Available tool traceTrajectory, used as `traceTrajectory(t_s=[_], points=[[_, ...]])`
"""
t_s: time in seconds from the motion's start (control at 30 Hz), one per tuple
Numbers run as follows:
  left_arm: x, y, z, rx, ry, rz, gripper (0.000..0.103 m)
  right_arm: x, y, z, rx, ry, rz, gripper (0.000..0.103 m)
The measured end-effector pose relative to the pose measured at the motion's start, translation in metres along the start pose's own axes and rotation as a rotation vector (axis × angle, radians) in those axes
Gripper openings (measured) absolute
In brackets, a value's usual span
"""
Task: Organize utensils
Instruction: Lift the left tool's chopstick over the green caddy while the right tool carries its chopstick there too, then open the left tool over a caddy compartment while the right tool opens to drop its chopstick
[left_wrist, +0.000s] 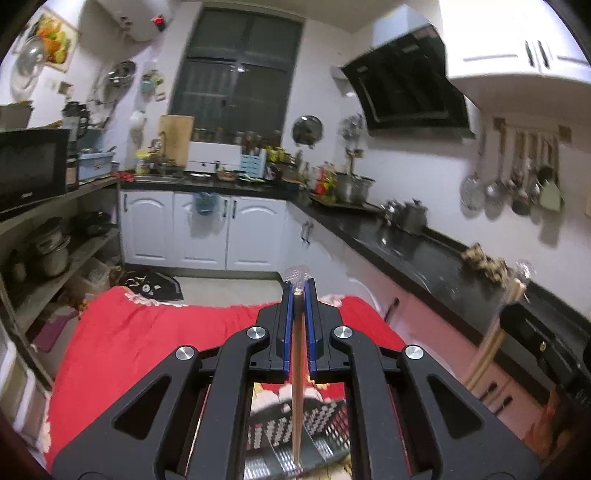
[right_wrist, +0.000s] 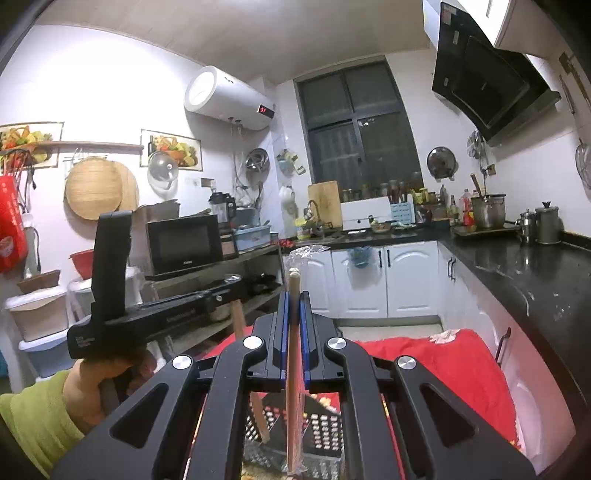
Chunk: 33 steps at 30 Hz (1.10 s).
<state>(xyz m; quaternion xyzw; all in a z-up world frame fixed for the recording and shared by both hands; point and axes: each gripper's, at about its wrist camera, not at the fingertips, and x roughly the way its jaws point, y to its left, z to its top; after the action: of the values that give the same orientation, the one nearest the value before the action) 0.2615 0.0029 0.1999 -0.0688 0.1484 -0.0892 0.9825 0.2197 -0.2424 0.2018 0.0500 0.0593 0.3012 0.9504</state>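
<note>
Left gripper (left_wrist: 298, 295) fingers clamped on wrapped chopsticks (left_wrist: 297, 387), right gripper (right_wrist: 294, 299) likewise – perforated basket (right_wrist: 325, 432) below, contents hidden

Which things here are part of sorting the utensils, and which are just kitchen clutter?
Part of the job:
- left tool, shut on a wrapped chopstick
- right tool, shut on another wrapped chopstick
- black perforated basket below

Just lying about:
- microwave
- cutting board
- steel pots
- hanging ladles

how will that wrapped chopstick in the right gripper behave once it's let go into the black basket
The chopstick looks thin, wooden and stiff, so probably light. Its clear wrapper may make it slippery. It could tip over in the slotted black basket.
</note>
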Motion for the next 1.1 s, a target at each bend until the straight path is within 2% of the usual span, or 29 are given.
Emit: traceTrajectory(t_s=[0.13,0.3,0.63,1.1], points=[[0.005,0.008,0.005,-0.011,-0.057,0.052,0.003,0.017,-0.008,-0.003,0.011,-0.012,-0.022,0.006],[0.008,0.015,-0.003,-0.006,-0.071,0.089,0.003,0.035,-0.01,-0.014,-0.001,-0.028,-0.054,0.006],[0.016,0.021,-0.031,0.029,-0.043,0.111,0.003,0.056,-0.016,-0.056,-0.012,0.001,-0.152,0.006],[0.028,0.023,-0.069,0.025,0.03,0.094,0.004,0.059,-0.019,-0.086,0.061,0.068,-0.176,0.006]])
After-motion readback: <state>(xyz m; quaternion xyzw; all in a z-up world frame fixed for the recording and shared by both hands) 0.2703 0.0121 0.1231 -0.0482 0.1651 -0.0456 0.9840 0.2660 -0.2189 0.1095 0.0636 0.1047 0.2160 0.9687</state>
